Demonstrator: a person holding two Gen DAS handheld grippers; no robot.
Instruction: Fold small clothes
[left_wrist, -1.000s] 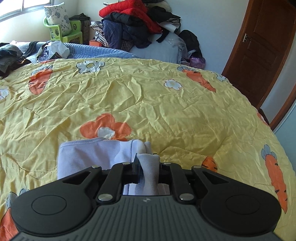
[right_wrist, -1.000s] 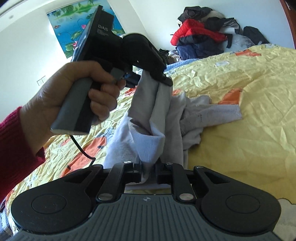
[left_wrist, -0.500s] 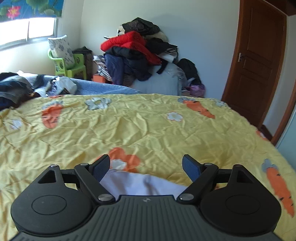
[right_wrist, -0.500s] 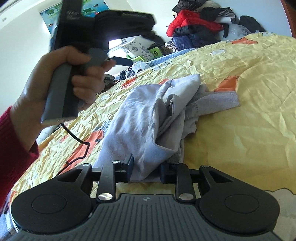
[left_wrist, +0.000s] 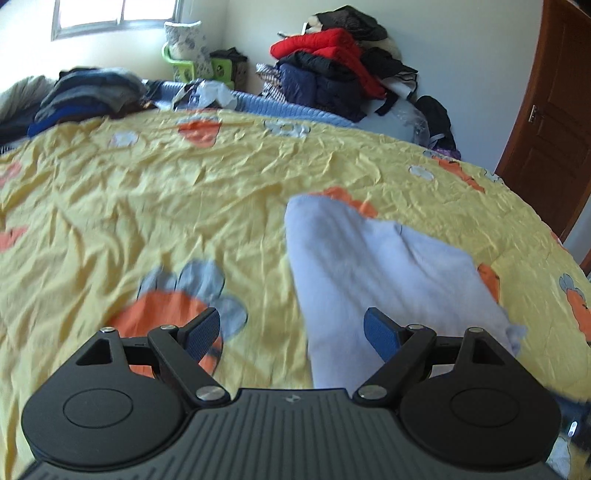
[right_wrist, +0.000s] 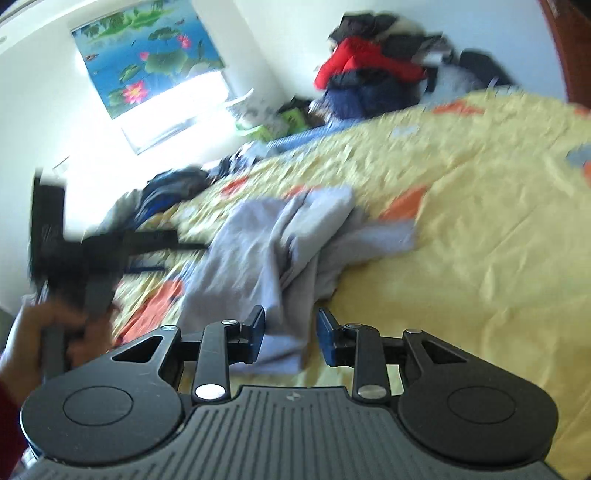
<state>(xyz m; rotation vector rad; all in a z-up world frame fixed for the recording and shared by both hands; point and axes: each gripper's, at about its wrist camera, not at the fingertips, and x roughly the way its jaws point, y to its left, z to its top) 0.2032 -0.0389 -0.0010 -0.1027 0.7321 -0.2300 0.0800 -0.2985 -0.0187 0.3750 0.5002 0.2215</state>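
A small pale lavender garment (left_wrist: 388, 273) lies crumpled on the yellow carrot-print bedspread (left_wrist: 166, 206). It also shows in the right wrist view (right_wrist: 280, 251), bunched with loose folds. My left gripper (left_wrist: 291, 332) is wide open and empty, hovering just left of the garment's near edge. My right gripper (right_wrist: 291, 334) is open, with the garment's near hem lying between its jaws but not pinched. The left gripper's handle, held in a hand, shows blurred at the left of the right wrist view (right_wrist: 74, 258).
A pile of red and dark clothes (left_wrist: 332, 70) is stacked by the far wall. More dark clothes (left_wrist: 85, 99) lie at the bed's far left. A green chair (left_wrist: 192, 66) stands under the window. A brown door (left_wrist: 554, 122) is at the right.
Both grippers let go of the garment, which dropped onto the bedspread. My left gripper opened wide and swung down to the left. My right gripper opened and drew back slightly.
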